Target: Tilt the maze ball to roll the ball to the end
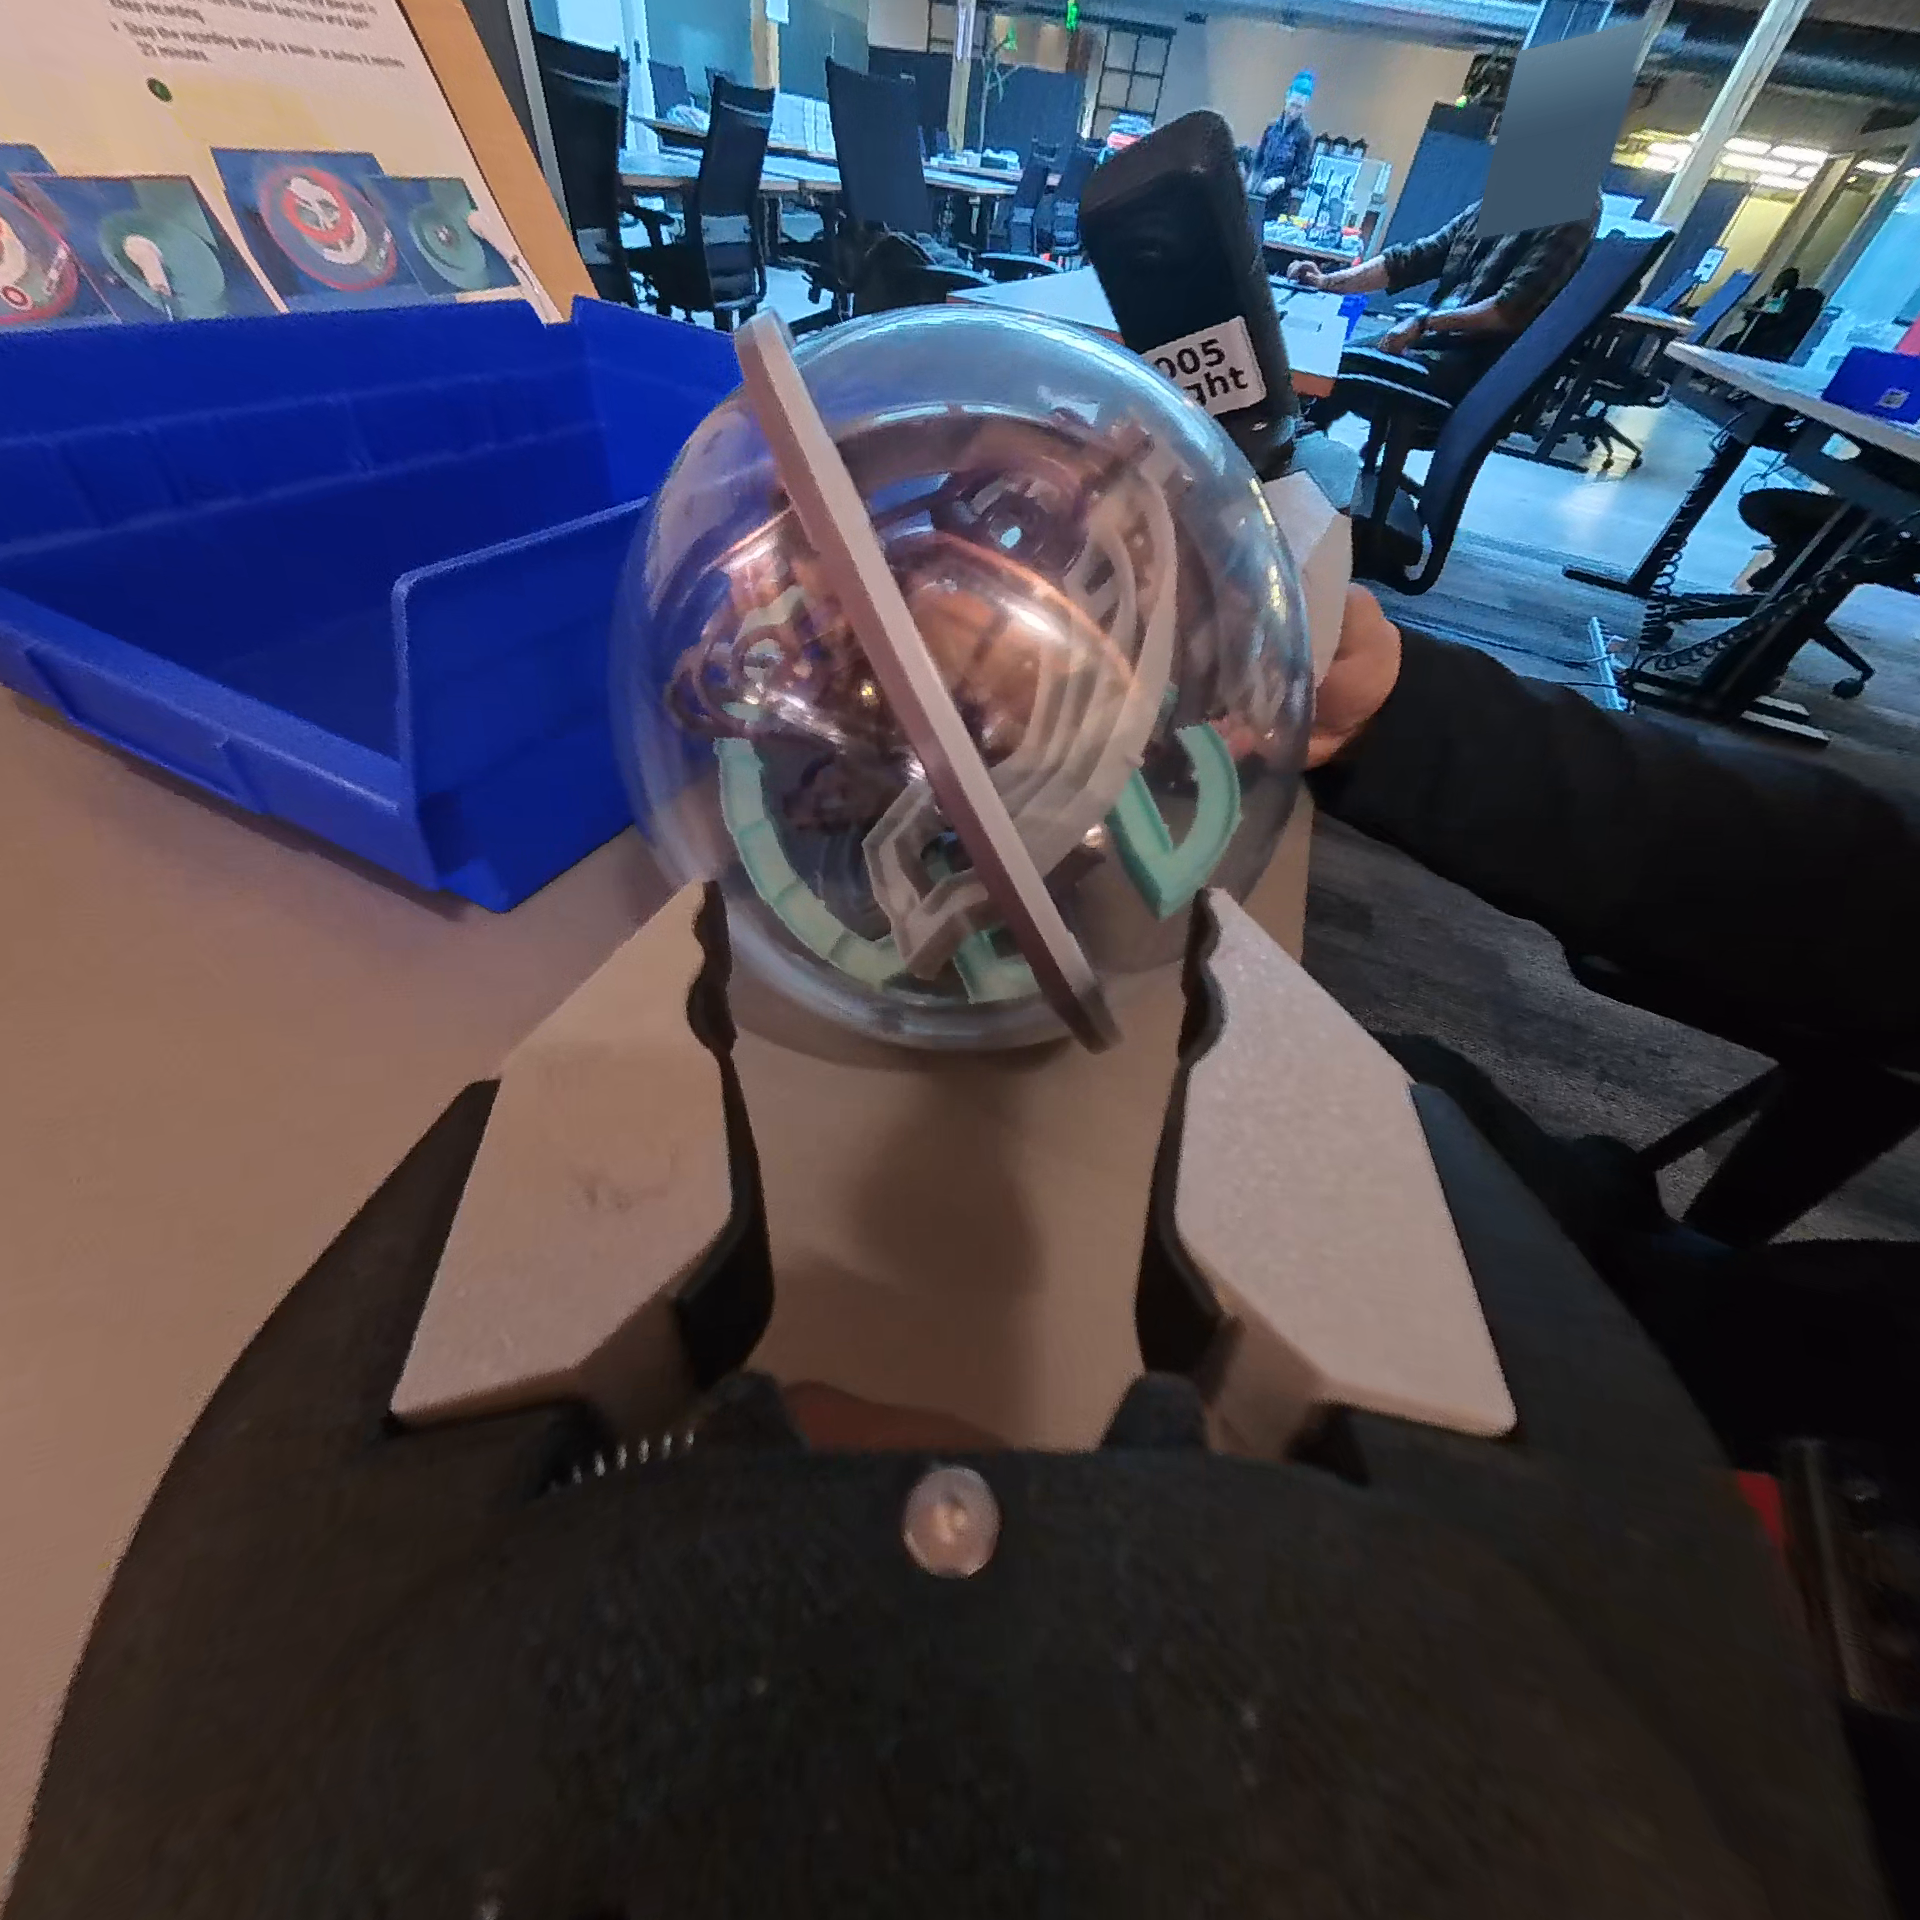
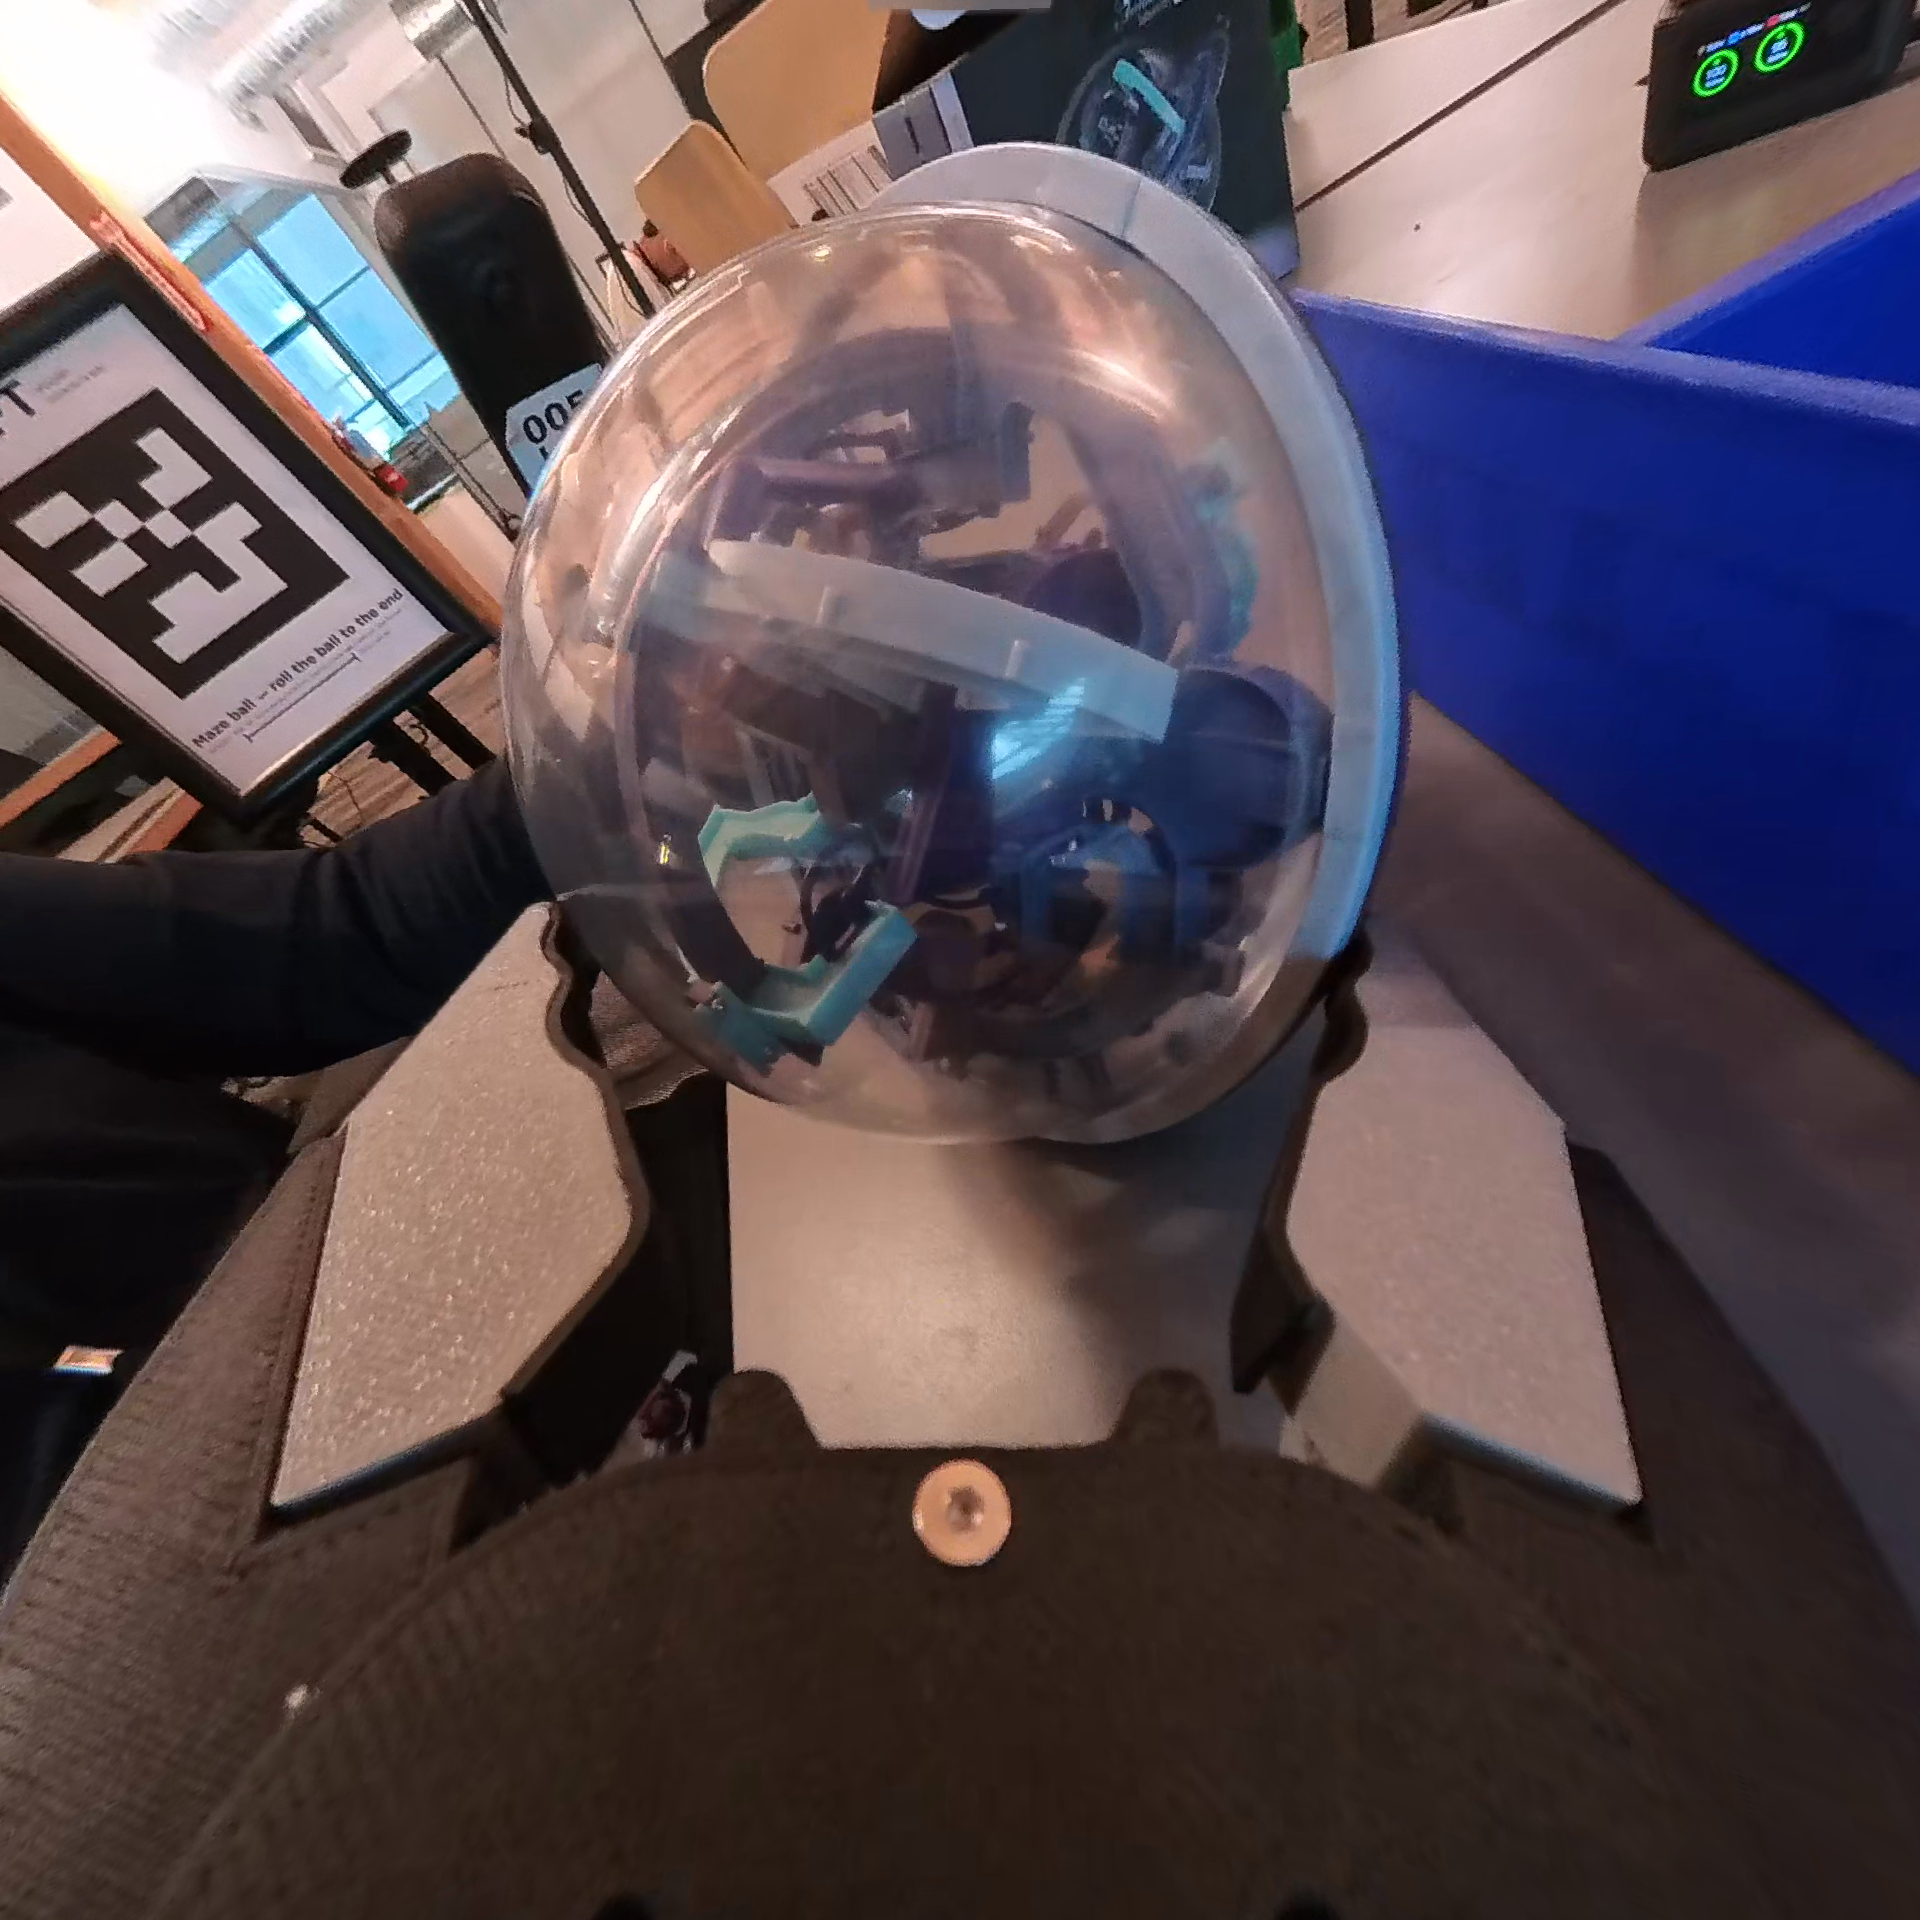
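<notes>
Grippers met on one object. Our left gripper point(image 1: 951, 935) had its two fingers spread wide and pressed against the lower sides of the maze ball point(image 1: 961, 686), which sat between the fingertips point(image 1: 717, 940) and rose above them. Our right gripper point(image 2: 956, 966) gripped the same maze ball point(image 2: 935, 665) from the opposite side, its fingers equally wide apart and cradling the sphere low down, one tip at each flank.

The sphere was clear plastic, packed with grey, purple and teal track pieces. A flat grey ring point(image 1: 914, 675) circled it, tilted steeply in the left wrist view; in the right wrist view the ring point(image 2: 1340, 582) ran along the far right edge. We could not pick out the small ball inside.

The sphere was held above the pale table point(image 1: 208, 1039), not resting on it. A blue bin point(image 1: 312, 623) stood just behind and to the left in the left wrist view. Beyond the sphere there, a hand point(image 1: 1351, 675) in a dark sleeve point(image 1: 1610, 810) held the other gripper's handle. A framed sign point(image 2: 197, 561) with a black-and-white marker stood well off in the right wrist view.
</notes>
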### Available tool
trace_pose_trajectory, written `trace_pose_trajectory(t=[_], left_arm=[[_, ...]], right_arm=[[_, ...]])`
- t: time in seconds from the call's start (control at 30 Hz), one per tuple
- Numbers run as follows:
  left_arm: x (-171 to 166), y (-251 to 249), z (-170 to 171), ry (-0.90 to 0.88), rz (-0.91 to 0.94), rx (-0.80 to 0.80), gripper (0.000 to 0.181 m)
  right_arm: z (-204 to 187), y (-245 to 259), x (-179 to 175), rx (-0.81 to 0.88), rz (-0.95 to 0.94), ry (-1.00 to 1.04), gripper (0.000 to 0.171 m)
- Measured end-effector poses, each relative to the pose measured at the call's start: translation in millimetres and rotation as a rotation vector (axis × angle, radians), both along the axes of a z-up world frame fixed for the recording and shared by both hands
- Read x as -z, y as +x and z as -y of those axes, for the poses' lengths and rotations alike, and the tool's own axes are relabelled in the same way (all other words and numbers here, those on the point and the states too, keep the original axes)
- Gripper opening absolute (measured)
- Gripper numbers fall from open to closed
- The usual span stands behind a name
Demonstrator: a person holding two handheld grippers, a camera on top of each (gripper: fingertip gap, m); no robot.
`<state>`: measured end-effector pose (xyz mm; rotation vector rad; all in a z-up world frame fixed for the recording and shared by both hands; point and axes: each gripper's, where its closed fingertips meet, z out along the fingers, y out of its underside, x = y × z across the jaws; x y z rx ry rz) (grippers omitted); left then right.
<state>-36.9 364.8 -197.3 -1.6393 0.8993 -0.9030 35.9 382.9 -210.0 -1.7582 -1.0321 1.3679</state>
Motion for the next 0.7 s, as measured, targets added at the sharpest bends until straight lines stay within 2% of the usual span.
trace_pose_trajectory(t=[0.17, 0.3, 0.7], left_arm=[[-1.5, -2.0, 1.5, 0.006, 0.009, -0.004, 0.086], [-0.6, -3.7, 8.3, 0.008, 0.001, 0.013, 0.087], [-2.1, -5.4, 11.6, 0.048, -0.010, -0.015, 0.093]], right_arm=[[2.2, -1.1, 1.3, -0.025, 0.004, -0.017, 0.135], [6.8, 2.1, -6.9, -0.067, -0.059, -0.033, 0.127], [12.7, -3.6, -0.8, -0.102, -0.013, -0.020, 0.127]])
